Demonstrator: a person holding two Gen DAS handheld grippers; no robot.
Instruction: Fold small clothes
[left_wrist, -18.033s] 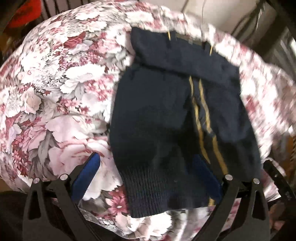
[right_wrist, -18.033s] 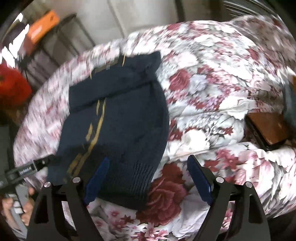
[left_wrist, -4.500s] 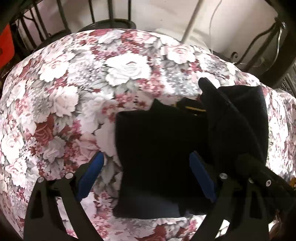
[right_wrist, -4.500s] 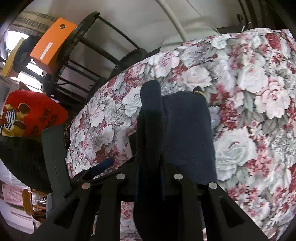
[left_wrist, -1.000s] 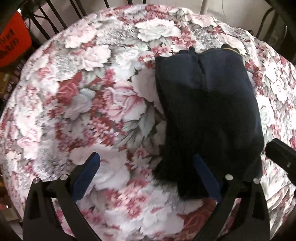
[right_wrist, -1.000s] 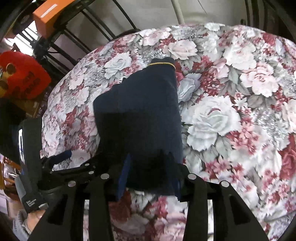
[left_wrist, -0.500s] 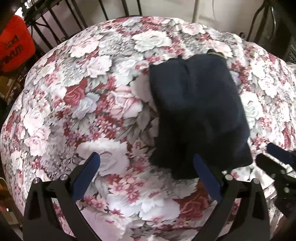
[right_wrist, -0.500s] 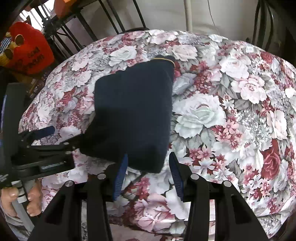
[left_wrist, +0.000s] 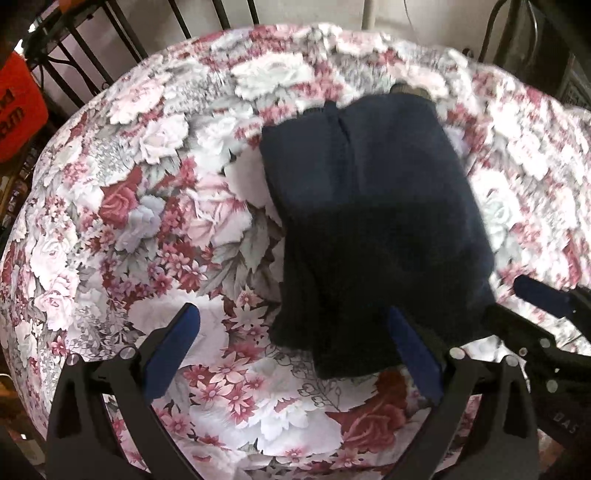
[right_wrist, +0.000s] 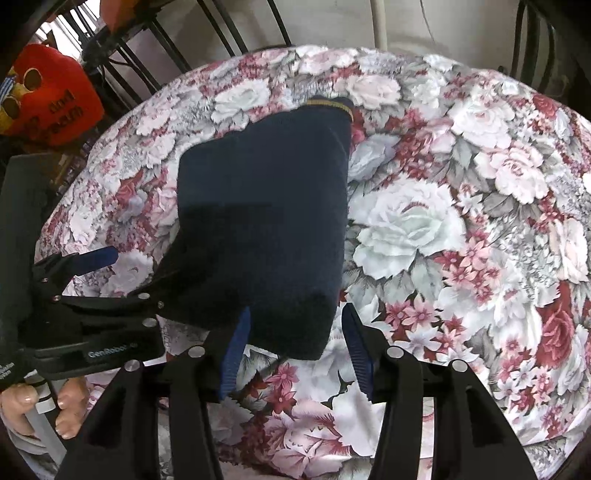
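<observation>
A navy knit garment (left_wrist: 369, 221) lies folded in a compact bundle on the floral cloth (left_wrist: 155, 206). A thin yellow trim shows at its far end (right_wrist: 332, 105). My left gripper (left_wrist: 295, 347) is open wide at the bundle's near left corner. Its right pad (left_wrist: 413, 354) overlaps the near edge and its left pad is over bare cloth. My right gripper (right_wrist: 295, 347) straddles the garment's (right_wrist: 266, 203) near right corner. Its jaws are opening, and a gap shows beside the right pad (right_wrist: 356, 350).
The floral cloth (right_wrist: 461, 221) covers a rounded surface that drops off on all sides. Black metal bars (right_wrist: 221, 26) stand behind it. A red-orange plush (right_wrist: 48, 96) sits at the far left. A person's hand (right_wrist: 40, 410) holds the left gripper (right_wrist: 92, 288).
The right gripper, earlier shut on a lifted fold, has laid it down and its jaws have widened off the garment. The left gripper has drawn back slightly toward the near edge.
</observation>
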